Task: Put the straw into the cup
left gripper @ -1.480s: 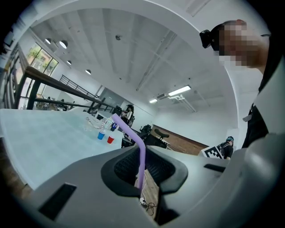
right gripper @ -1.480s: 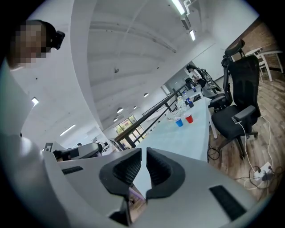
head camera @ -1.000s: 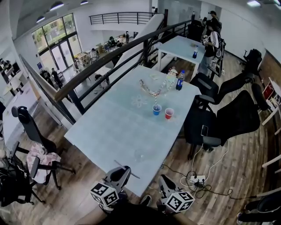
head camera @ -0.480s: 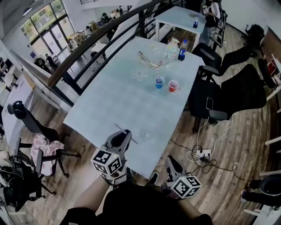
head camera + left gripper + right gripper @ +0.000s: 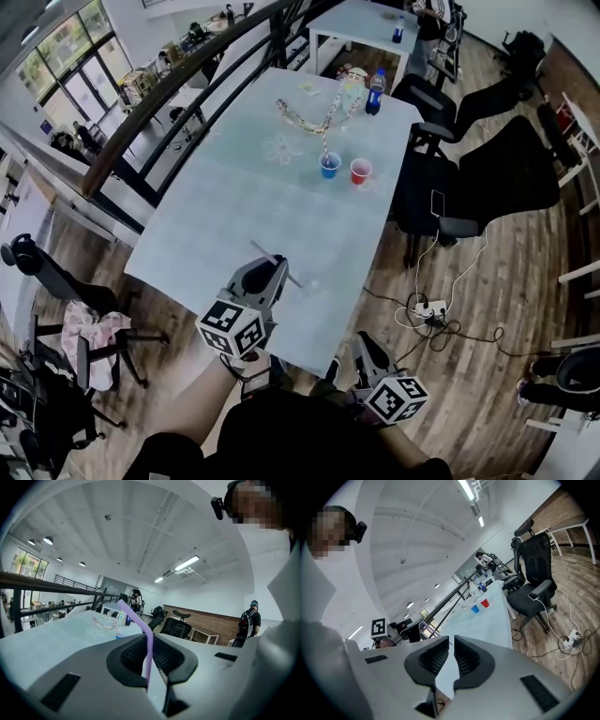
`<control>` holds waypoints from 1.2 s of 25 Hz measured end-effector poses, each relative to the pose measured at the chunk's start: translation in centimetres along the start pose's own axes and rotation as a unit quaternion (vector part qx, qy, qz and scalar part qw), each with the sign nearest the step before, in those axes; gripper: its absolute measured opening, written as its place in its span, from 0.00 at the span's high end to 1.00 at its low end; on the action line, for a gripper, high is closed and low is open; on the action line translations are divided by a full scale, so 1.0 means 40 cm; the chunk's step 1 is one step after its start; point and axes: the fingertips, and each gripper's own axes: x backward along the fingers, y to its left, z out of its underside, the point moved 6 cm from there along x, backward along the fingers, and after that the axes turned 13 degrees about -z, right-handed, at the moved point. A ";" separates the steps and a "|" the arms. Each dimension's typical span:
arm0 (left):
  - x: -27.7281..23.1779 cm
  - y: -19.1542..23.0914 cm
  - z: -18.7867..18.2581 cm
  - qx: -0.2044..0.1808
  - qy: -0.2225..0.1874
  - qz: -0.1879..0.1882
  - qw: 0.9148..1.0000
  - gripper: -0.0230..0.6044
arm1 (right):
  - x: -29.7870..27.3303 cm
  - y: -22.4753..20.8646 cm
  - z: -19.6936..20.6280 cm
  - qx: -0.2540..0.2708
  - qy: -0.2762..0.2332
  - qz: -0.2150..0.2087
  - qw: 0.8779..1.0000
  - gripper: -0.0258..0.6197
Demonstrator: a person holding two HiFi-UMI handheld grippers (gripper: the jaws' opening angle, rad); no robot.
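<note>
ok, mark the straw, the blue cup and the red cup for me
straw [image 5: 149,656], left gripper view, straight shaft below the bend
blue cup [image 5: 329,167], head view, cup's side
red cup [image 5: 360,172], head view, cup's side

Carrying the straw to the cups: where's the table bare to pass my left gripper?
Bare: the wide table stretch between the left gripper and the blue cup. Crowded: the far end, with red cup, bottle and patterned strand.

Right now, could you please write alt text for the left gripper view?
The left tongs grip a purple bendy straw, upright, its top bent left. Beyond, a pale table stretches away, a blue cup far along it.
</note>
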 end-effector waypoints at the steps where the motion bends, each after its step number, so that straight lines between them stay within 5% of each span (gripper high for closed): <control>1: -0.007 0.001 0.003 -0.001 0.002 0.004 1.000 0.89 | 0.000 0.000 0.003 -0.001 -0.003 0.004 1.000 0.87; 12: -0.104 -0.020 0.080 -0.041 0.052 0.039 0.997 0.89 | 0.019 -0.010 0.025 -0.018 -0.024 0.036 0.999 0.87; 30: -0.147 -0.053 0.223 -0.126 0.126 0.057 0.982 0.89 | 0.006 -0.012 0.030 -0.029 -0.021 0.030 0.999 0.87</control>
